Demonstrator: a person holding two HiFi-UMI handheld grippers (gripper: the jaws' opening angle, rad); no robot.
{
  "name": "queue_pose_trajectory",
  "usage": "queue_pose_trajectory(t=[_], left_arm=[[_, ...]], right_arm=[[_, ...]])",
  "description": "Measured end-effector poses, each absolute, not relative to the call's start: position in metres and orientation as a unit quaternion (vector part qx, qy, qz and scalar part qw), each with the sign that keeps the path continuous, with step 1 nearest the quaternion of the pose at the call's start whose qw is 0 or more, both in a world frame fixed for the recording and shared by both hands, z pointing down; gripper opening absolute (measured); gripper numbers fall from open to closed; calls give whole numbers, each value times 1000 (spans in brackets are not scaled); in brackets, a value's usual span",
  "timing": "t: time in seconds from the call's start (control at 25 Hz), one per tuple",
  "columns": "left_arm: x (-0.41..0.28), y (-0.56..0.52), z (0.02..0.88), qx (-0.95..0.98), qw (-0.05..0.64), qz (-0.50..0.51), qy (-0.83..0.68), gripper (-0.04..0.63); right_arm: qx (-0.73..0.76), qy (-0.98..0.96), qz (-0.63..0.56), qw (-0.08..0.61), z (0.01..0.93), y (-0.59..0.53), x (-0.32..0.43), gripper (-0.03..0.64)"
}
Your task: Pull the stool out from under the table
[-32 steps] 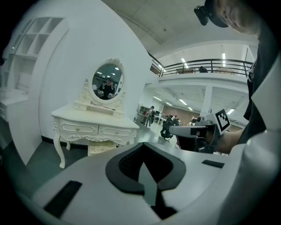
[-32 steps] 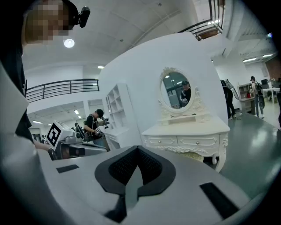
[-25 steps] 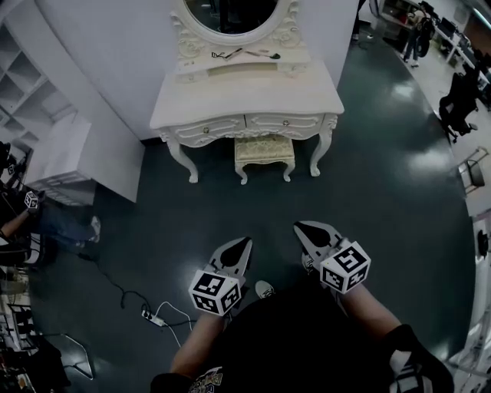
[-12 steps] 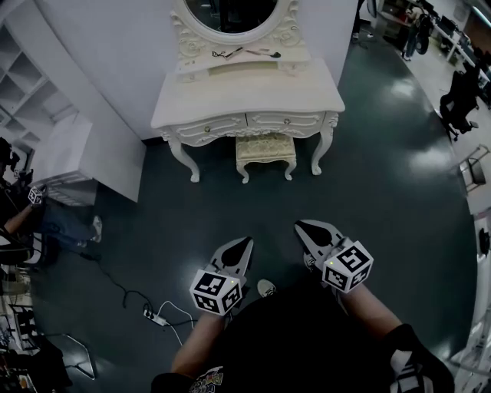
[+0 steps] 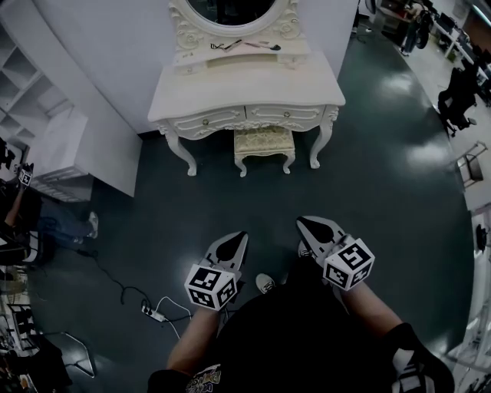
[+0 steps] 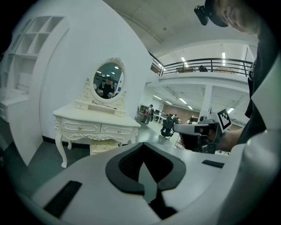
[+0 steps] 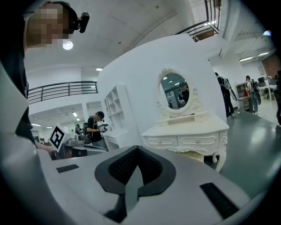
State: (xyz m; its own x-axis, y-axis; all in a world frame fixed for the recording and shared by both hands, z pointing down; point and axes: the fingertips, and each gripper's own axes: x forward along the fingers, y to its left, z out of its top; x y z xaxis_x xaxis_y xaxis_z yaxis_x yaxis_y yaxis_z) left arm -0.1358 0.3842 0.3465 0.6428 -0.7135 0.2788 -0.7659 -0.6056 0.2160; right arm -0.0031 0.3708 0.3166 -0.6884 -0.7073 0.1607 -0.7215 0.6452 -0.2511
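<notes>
A cream padded stool (image 5: 263, 146) stands tucked under the white dressing table (image 5: 245, 92) at the top of the head view, its legs between the table's legs. In the left gripper view the stool (image 6: 104, 147) shows under the table (image 6: 94, 119). The right gripper view has it (image 7: 196, 154) under the table (image 7: 189, 129). My left gripper (image 5: 236, 238) and right gripper (image 5: 304, 225) are held side by side well short of the stool, both pointing toward it. Both are shut with nothing between the jaws, as seen on the left gripper (image 6: 143, 149) and right gripper (image 7: 138, 151).
An oval mirror (image 5: 222, 9) tops the table. A white shelf unit (image 5: 54, 146) stands at the left. A power strip with cable (image 5: 153, 312) lies on the dark floor by my left arm. A person (image 5: 23, 219) sits at the far left. An office chair (image 5: 456, 98) stands far right.
The table and stool have slid slightly up the head view. My left gripper has shifted a little left. Both grippers stay shut.
</notes>
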Motion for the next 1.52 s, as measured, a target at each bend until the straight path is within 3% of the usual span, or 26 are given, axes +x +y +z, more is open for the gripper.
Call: queue_pose_trajectory(t=[0.4,0.88,1.52], left_arm=[[-143,327,353,880,118,108,-448,5],[-138,175,388,854,81,146,-492,5],[-158,-6,615,837,106,221,-489,6]], right_arm=[[404,-903,143,32,322,310,17,28],[412,-899,128,76,374,148,53,28],[453,-864,182,127,596,-16,63,32]])
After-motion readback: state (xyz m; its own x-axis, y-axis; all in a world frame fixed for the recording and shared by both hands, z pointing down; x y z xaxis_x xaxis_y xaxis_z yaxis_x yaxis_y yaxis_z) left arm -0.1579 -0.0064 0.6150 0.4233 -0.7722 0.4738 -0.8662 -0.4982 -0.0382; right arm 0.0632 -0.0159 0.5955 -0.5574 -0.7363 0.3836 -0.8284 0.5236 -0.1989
